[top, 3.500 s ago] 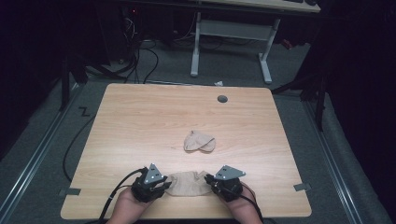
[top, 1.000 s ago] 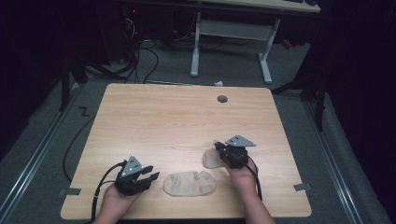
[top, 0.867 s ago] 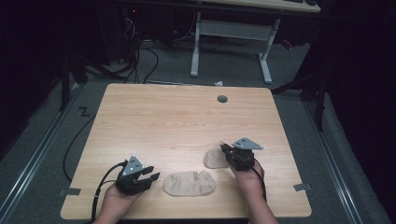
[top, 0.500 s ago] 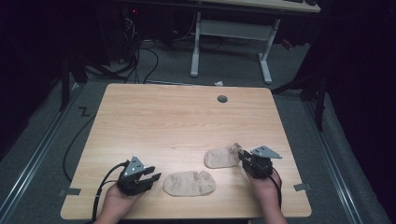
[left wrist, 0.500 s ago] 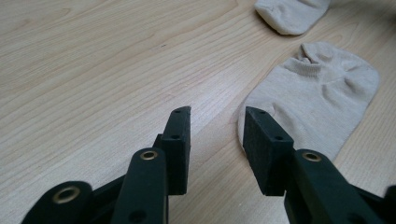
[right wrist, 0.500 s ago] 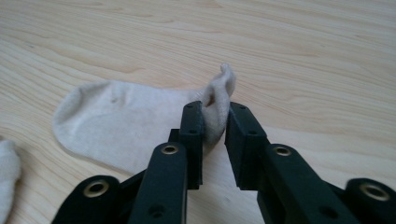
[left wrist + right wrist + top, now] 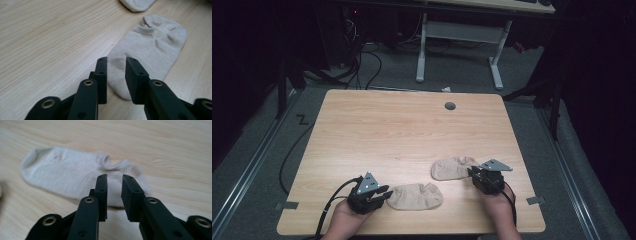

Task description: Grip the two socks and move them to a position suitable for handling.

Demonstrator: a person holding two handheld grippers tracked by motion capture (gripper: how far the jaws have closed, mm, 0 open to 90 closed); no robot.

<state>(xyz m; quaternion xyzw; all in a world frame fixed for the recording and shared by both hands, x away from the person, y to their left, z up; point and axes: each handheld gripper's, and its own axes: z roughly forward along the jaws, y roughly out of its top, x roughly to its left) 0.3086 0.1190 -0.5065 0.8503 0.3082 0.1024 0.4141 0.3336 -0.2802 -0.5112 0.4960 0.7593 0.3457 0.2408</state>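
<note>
At the near edge of the bench, the person's left hand is holding the left tool low over the wood, and its two black jaws are standing a narrow gap apart with nothing pinched between them. In the left gripper view they are pointing at the toe end of the near sock, a beige ankle sock lying flat just in front of the jaw tips; whether the tips are touching the cloth cannot be told. In the high view this near sock is lying lengthwise along the front of the bench, just to the right of the left tool. A little farther in and to the right, the person's right hand is holding the right tool, with its grey three-cornered plate on top. Its jaws are likewise standing slightly apart and gripping nothing, as the right gripper view is showing, and they are aiming at the cuff end of the far sock, which is lying flat with its toe pointing away to the left in that view. In the high view the far sock is resting just left of the right tool, near the first sock but apart from it. Beyond both, toward the far edge, a round cable hole is sitting in the bench top.
</note>
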